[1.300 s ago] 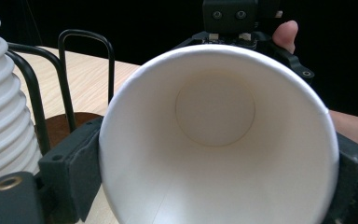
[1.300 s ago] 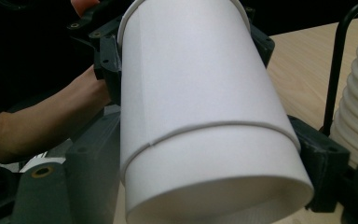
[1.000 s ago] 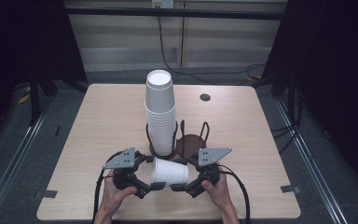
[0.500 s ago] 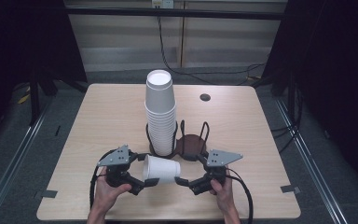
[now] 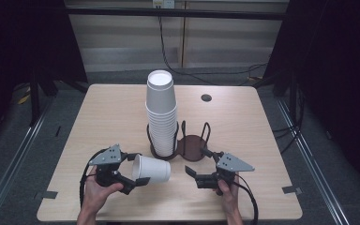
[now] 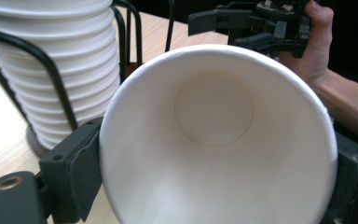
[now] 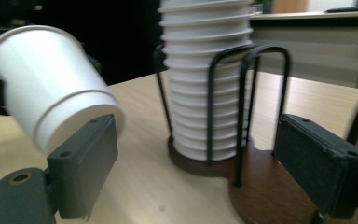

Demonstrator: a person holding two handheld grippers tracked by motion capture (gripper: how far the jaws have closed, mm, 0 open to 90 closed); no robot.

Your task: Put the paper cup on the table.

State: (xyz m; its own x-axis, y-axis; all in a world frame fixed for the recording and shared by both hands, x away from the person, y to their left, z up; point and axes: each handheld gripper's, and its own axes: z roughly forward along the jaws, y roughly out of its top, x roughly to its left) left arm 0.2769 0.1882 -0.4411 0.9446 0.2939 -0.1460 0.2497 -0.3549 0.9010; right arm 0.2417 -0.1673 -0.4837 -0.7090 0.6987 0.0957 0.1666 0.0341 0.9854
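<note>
Item 1, left tool [image 5: 138,176]: in my left hand [image 5: 96,194] at the near left of the table [image 5: 98,122]. Its jaws are clamped on the rim end of a single paper cup [image 5: 151,169]; in the left gripper view a pad presses each side of the cup's mouth

Item 2, paper cup: white, lying on its side, mouth toward the left tool and base pointing toward the right tool. It sits near the table's front edge, just in front of the cup holder. I cannot tell whether it rests on the table or is held just above it

Item 3, right tool [image 5: 193,176]: in my right hand [image 5: 227,197] at the near right, jaws spread wide and holding nothing. It is apart from the cup, with a gap between its tips and the cup's base

Item 4, cup holder [image 5: 190,145]: dark two-place base with black wire hoops, mid-table. The left place carries a tall stack of white cups [image 5: 161,112], upright; the right place is bare
</note>
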